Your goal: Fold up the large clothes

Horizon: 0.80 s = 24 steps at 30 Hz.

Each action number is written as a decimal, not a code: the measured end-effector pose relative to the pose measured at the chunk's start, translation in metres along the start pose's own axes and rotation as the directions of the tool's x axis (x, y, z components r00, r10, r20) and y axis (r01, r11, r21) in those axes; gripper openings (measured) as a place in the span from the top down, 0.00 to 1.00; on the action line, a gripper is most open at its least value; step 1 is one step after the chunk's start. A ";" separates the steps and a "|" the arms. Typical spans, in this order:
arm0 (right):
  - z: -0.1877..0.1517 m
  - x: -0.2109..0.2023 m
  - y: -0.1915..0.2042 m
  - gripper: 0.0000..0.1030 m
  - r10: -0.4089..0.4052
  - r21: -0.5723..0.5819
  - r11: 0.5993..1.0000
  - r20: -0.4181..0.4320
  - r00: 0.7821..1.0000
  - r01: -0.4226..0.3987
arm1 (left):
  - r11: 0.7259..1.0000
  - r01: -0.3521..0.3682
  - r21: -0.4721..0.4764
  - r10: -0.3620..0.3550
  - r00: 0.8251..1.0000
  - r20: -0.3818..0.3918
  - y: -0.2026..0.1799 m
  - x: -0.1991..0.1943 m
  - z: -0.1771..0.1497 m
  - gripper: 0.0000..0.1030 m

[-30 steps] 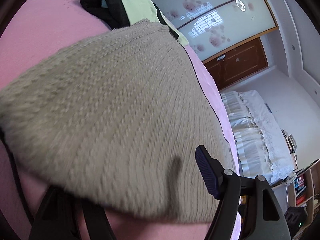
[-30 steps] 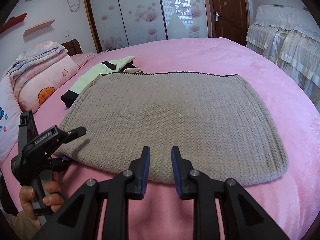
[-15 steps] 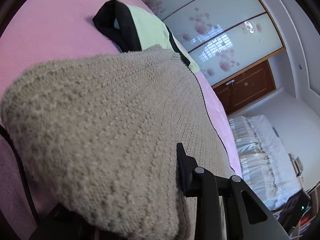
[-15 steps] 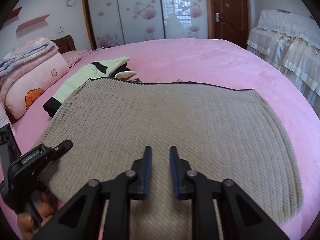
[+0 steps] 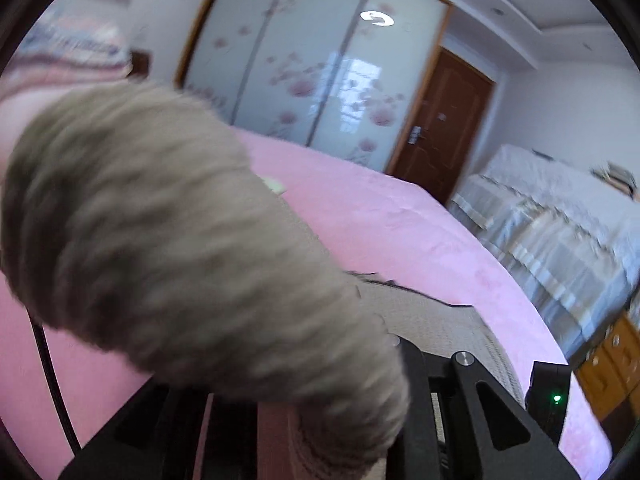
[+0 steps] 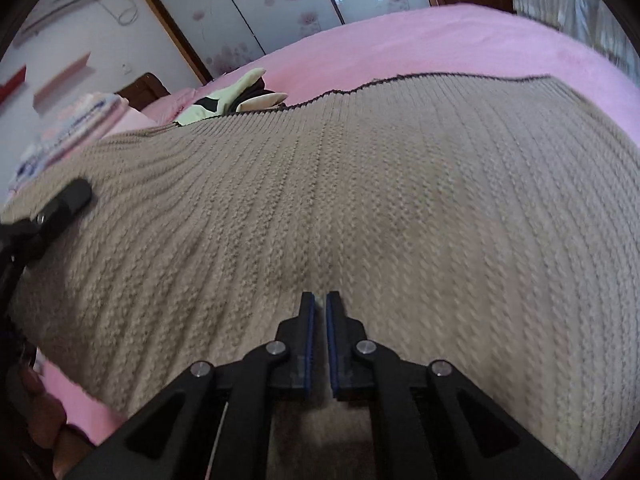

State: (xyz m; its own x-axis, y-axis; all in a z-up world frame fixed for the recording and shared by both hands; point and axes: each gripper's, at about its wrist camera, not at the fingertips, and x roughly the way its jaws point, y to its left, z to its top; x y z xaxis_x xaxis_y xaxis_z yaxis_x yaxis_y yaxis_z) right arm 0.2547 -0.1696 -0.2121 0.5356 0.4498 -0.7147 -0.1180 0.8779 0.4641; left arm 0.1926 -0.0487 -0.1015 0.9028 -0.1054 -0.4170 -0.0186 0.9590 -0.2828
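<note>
Soft knit, gripped at its near edge

The beige sweater point(image 6: 360, 184) lies on the pink bed point(image 6: 460, 36) ahead; left gripper point(image 5: 336, 420) has just closed, clamping a limp, heavy corner, right gripper point(image 6: 319, 312) pinches its hem.

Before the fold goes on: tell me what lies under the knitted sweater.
The beige knitted sweater lies on the pink bedspread. At its far edge a green-and-black garment pokes out. Anything else beneath is covered.

No readable text, label or number anywhere.
</note>
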 end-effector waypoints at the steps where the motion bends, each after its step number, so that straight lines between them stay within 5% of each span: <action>1: -0.002 -0.011 -0.009 0.96 0.018 0.037 0.999 0.009 1.000 -0.018 | 0.999 0.021 0.037 -0.021 1.000 0.005 -0.018 -0.002 0.002 0.83; 6: -0.023 -0.096 -0.065 0.96 -0.091 0.162 0.985 0.159 0.983 0.065 | 0.967 0.142 0.211 -0.139 0.990 -0.027 -0.111 0.008 -0.012 0.83; 10: -0.045 -0.143 -0.122 0.96 -0.245 0.251 0.948 0.175 0.954 0.197 | 0.905 0.230 0.359 -0.175 0.968 -0.180 -0.172 0.035 -0.066 0.83; 12: -0.054 -0.154 -0.143 0.96 -0.297 0.280 0.928 0.162 0.941 0.245 | 0.866 0.269 0.422 -0.147 0.943 -0.299 -0.191 0.055 -0.104 0.83; 14: -0.063 -0.160 -0.159 0.97 -0.275 0.319 0.923 0.152 0.949 0.216 | 0.849 0.264 0.458 -0.092 0.927 -0.364 -0.198 0.070 -0.127 0.81; 17: -0.071 -0.163 -0.163 0.90 -0.310 0.314 0.915 0.145 0.940 0.253 | 0.812 0.234 0.535 -0.059 0.944 -0.325 -0.203 0.065 -0.140 0.77; 23: -0.070 -0.160 -0.150 0.90 -0.311 0.294 0.921 0.162 0.937 0.255 | 0.820 0.300 0.486 -0.099 0.913 -0.397 -0.191 0.050 -0.127 0.55; 24: -0.068 -0.161 -0.148 0.90 -0.311 0.292 0.922 0.165 0.936 0.255 | 0.819 0.313 0.481 -0.110 0.908 -0.405 -0.191 0.040 -0.126 0.46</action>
State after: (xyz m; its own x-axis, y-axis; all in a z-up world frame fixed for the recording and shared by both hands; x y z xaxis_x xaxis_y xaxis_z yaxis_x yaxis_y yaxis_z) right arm 0.1293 -0.3610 -0.2013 0.6763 0.1210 -0.7266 0.2715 0.8760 0.3986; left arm 0.1781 -0.2688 -0.1726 0.6477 -0.3076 -0.6970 0.4742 0.8788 0.0528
